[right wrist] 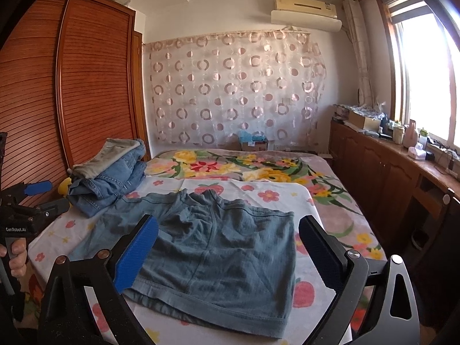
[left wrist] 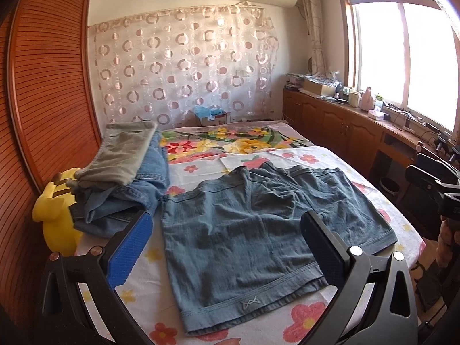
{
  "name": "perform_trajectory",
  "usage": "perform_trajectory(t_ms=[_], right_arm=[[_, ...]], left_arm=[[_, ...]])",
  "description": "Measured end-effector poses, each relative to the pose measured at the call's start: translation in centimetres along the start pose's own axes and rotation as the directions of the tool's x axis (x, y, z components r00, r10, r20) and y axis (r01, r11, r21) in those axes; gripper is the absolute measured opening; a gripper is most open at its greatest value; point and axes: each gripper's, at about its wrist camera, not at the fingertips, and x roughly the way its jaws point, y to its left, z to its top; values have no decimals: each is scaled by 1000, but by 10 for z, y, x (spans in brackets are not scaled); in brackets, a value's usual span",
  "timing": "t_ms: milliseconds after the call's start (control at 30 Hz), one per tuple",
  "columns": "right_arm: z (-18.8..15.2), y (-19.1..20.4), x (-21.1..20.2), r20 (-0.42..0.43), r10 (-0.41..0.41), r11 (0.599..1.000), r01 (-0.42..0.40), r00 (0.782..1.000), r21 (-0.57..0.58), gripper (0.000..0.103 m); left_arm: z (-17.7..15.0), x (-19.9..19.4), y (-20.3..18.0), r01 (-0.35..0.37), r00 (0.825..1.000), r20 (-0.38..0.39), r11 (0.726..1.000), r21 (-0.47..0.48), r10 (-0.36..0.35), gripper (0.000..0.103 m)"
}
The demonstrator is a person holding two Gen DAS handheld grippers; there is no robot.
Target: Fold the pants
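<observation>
A pair of grey-blue shorts lies spread flat on the flowered bed sheet, waistband toward the far side, leg hems toward me. The shorts also show in the right wrist view. My left gripper is open and empty, hovering above the near left leg of the shorts. My right gripper is open and empty, hovering above the near right leg. In the right wrist view the left gripper shows at the left edge, held by a hand.
A stack of folded jeans and grey trousers lies at the bed's left, over a yellow plush toy. A wooden wardrobe stands left, low cabinets with clutter stand right under the window. A flowered blanket covers the far bed.
</observation>
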Motion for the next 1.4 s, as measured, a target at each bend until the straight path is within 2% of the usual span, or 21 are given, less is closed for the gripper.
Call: perform_trajectory(t_ms=[100, 367, 467, 600, 633, 733, 967, 1067, 1133, 1267, 1400], right_arm=[[3, -8, 10, -22, -22, 1000, 22, 1000, -19, 92], [7, -35, 44, -116, -15, 1000, 12, 993, -26, 76], [12, -49, 56, -155, -4, 1000, 2, 988, -12, 67], [20, -65, 79, -227, -1, 1000, 1, 974, 1, 43], [21, -68, 85, -246, -3, 1000, 4, 969, 4, 40], [26, -80, 105, -297, 7, 1000, 0, 955, 24, 36], [41, -99, 134, -391, 13, 997, 18, 920, 75, 36], [48, -103, 146, -420, 21, 996, 19, 907, 91, 29], [50, -106, 150, -431, 20, 994, 27, 902, 102, 18], [57, -110, 148, -433, 39, 990, 25, 901, 140, 16], [62, -107, 147, -442, 38, 992, 19, 896, 124, 16]], left_arm=[[0, 11, -9, 35, 999, -15, 999, 16, -35, 103], [-8, 38, -35, 122, 990, -78, 991, 56, -117, 103], [-11, 44, -38, 134, 987, -99, 990, 53, -129, 103], [-15, 51, -40, 147, 983, -119, 988, 49, -140, 103], [-16, 52, -40, 151, 982, -123, 987, 46, -144, 103], [-18, 58, -38, 162, 979, -134, 986, 42, -155, 103], [-23, 69, -32, 175, 974, -151, 984, 21, -170, 103], [-27, 72, -31, 171, 972, -163, 985, 14, -166, 103], [-29, 72, -29, 167, 972, -169, 986, 11, -163, 103], [-31, 73, -26, 166, 971, -174, 986, 7, -162, 103], [-32, 74, -23, 164, 971, -178, 986, -3, -162, 103]])
